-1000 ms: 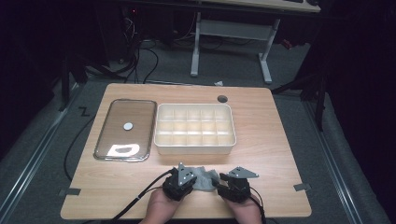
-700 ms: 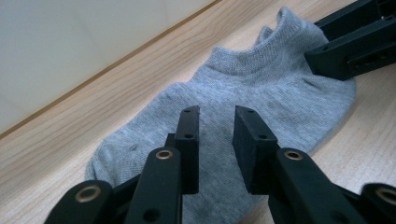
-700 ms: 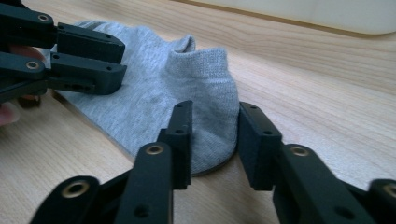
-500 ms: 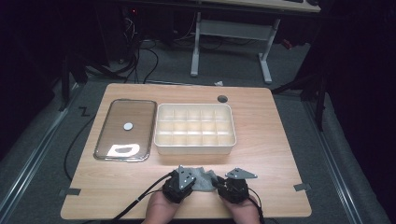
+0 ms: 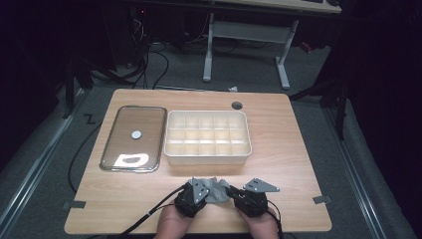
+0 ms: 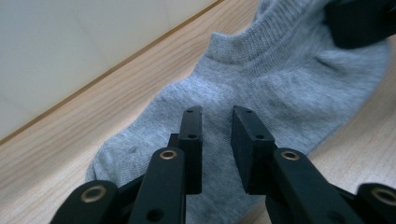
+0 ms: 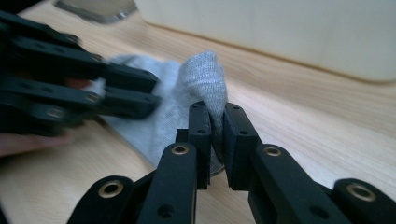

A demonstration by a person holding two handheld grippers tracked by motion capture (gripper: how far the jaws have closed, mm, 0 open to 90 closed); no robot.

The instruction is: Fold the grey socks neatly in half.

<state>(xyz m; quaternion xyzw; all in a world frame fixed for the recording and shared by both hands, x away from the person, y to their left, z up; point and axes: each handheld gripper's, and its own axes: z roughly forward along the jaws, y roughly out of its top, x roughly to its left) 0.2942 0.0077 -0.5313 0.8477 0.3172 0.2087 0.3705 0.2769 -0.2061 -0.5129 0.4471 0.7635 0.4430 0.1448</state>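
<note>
Sock: grey sock (image 5: 217,188) is lying flat on the desk (image 5: 288,149) near the front edge, just in front of the compartment box (image 5: 207,137), between the two grippers.
Left gripper: left gripper (image 6: 217,116) is hovering over the sock's middle, jaws narrowly parted, nothing between them.
Right gripper: right gripper (image 7: 216,112) is pinching a raised fold of the sock's end, jaws closed on the fabric.
Box: sitting mid-desk, cells bare.
Lid: clear lid (image 5: 134,138) is lying beside the box toward the left edge.

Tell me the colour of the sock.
Plain heathered grey, no pattern. The sock shows best in the left gripper view.
</note>
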